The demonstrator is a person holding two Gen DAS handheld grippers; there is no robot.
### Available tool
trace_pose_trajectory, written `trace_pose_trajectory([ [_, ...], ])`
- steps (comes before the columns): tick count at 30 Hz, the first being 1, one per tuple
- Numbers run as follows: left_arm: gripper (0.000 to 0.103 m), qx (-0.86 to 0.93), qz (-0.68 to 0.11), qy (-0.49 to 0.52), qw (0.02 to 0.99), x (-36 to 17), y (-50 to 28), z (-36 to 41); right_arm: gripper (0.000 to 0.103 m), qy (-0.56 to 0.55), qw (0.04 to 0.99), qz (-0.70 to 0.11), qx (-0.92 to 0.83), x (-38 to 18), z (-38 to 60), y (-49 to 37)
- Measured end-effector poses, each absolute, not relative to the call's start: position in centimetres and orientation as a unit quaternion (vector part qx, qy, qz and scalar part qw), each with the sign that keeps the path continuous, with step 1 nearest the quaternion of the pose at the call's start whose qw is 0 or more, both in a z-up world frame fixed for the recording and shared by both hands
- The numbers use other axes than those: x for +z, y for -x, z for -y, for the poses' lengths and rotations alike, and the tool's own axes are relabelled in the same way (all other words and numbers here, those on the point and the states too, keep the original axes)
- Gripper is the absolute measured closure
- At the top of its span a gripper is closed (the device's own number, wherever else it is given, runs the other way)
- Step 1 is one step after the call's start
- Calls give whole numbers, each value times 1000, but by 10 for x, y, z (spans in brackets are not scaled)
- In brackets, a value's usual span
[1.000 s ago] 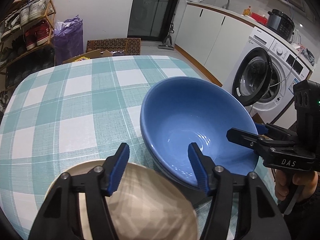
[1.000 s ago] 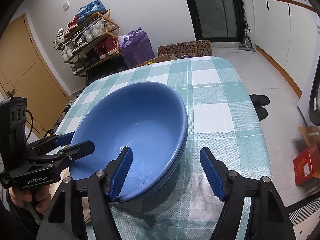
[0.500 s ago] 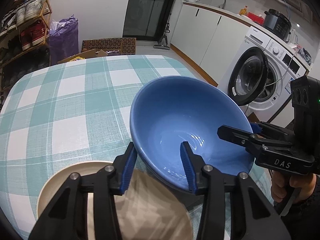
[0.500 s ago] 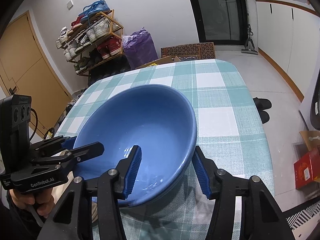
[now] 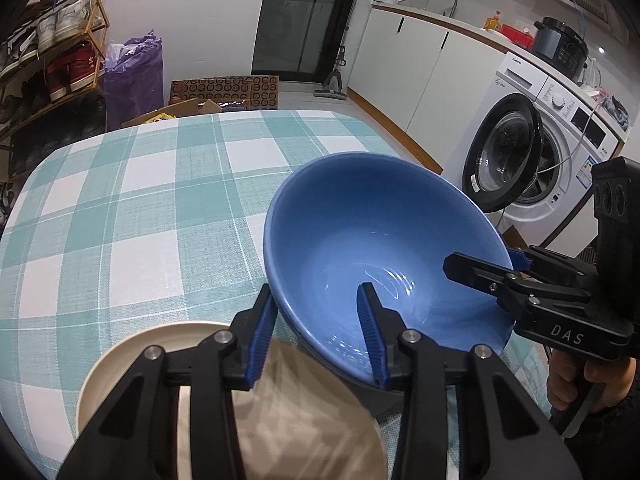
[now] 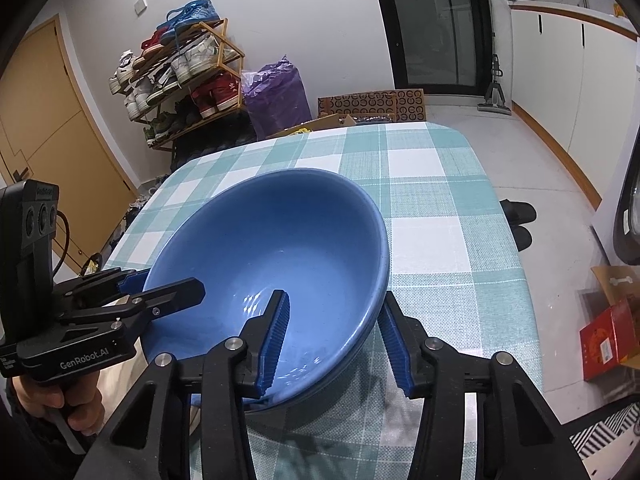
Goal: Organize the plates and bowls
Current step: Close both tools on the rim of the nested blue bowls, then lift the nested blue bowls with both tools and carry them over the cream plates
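We find the blue bowl (image 5: 384,248) over the near part of the table (image 5: 120,208), on the side toward the washing machine (image 5: 532,160). It is tilted, its open mouth facing up and toward the cameras, with its far rim higher than its near rim. Being round, it has no long axis of its own. A second blue rim shows just beneath it at the near edge, so it appears nested in another bowl; we cannot tell more.

The left gripper (image 5: 320,336) straddles the near-left wall of the bowl: one blue pad sits outside against the wall, the other inside the basin. Its jaws have just been closing with the wall between them, and the pads now appear to press on it. The right gripper (image 6: 334,336) straddles the opposite near wall in the same manner, inner pad in the basin, outer pad against the outside. Its jaws have likewise just been closing on the rim and appear clamped.

In each view the other gripper reaches over the bowl's rim from the side, held by a hand (image 6: 60,400).

A cream plate (image 5: 168,344) lies on the checked cloth directly under the left gripper, just beside the bowl.
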State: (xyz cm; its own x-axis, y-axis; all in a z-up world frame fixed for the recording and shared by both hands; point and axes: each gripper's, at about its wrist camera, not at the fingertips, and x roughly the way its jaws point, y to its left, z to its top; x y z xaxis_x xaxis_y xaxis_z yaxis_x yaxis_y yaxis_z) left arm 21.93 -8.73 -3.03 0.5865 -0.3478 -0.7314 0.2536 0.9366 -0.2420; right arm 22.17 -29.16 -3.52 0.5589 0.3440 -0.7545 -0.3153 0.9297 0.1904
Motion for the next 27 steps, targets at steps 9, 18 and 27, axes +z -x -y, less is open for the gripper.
trace_pose_trajectory([
  [9, 64, -164, -422, 49, 890, -30, -218, 90, 58, -15, 884, -429, 185, -35, 293, -220],
  [18, 64, -163, -421, 46, 891, -29, -216, 90, 58, -14, 884, -429, 185, -35, 293, -220],
  [27, 64, -165, -416, 44, 893, -25, -213, 92, 58, -11, 886, -425, 183, -30, 296, -215],
])
